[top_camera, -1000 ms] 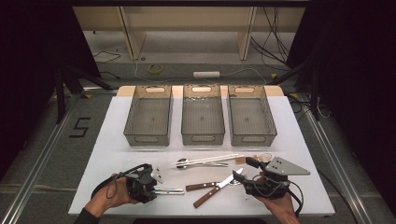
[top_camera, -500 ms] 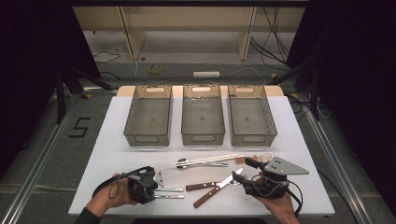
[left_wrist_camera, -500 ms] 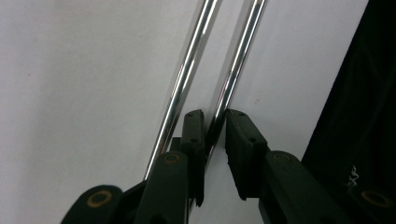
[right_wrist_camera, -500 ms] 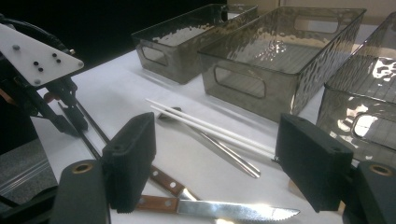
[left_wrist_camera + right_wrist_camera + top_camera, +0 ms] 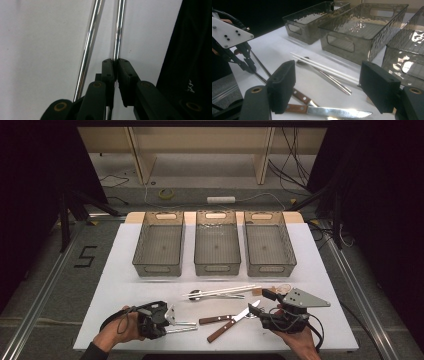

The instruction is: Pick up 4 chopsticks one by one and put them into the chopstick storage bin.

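Note:
Two steel chopsticks [image 5: 184,326] lie near the table's front left edge. My left gripper [image 5: 171,324] points right along them. Its jaws have just been closing, and my left gripper [image 5: 115,61] now pinches the right-hand steel chopstick [image 5: 119,27] between its pads. The other steel chopstick [image 5: 87,47] lies free just beside the jaws. My right gripper [image 5: 266,309] sits at the front right, and my right gripper [image 5: 329,77] stands open with nothing between its pads, above two wooden-handled knives [image 5: 227,321], the serrated knife [image 5: 332,111] nearest.
Three grey see-through bins [image 5: 159,268] [image 5: 217,267] [image 5: 270,267] stand in a row at mid-table. White chopsticks [image 5: 227,291] and a metal spoon [image 5: 197,295] lie in front of them. The table's front edge [image 5: 200,349] runs just behind both hands.
The left gripper's jaws have drawn together onto one steel chopstick. Both hands have stayed where they were.

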Demonstrator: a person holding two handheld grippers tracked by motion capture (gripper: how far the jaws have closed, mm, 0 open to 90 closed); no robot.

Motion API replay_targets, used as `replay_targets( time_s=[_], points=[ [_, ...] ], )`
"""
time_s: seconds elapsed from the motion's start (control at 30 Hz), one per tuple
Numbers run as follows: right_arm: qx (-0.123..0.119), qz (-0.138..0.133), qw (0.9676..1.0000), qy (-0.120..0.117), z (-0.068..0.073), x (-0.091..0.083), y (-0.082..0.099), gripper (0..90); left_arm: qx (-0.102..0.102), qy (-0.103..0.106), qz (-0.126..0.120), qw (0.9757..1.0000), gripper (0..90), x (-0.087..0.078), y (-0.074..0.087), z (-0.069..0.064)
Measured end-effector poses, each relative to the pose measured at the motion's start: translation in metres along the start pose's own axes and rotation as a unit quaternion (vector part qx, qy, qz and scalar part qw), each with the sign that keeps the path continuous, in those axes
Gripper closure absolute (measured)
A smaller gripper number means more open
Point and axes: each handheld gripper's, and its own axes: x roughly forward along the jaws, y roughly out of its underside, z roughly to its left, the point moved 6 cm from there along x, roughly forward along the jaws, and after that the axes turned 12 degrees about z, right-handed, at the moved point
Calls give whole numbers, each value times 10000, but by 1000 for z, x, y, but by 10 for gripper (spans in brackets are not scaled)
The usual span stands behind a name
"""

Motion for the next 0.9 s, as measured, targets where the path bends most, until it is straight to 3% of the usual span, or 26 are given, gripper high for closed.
replay_targets(
  time_s=[0.3, 0.6, 0.77, 0.9],
  points=[
    [-26, 16, 10000, -1, 0, 1, 0, 305, 138, -10, 15, 9999, 843, -1, 0, 0],
    [-25, 30, 10000, -11, 1, 1, 0, 306, -19, 35, -65, 10000, 845, -11, 2, -1],
    [-13, 26, 10000, -9, 1, 1, 0, 306, -396, 48, -365, 9985, 846, -22, 1, 3],
    [-12, 23, 10000, -15, 1, 1, 0, 306, -778, 116, -685, 9945, 847, -28, 0, 7]
  ],
)
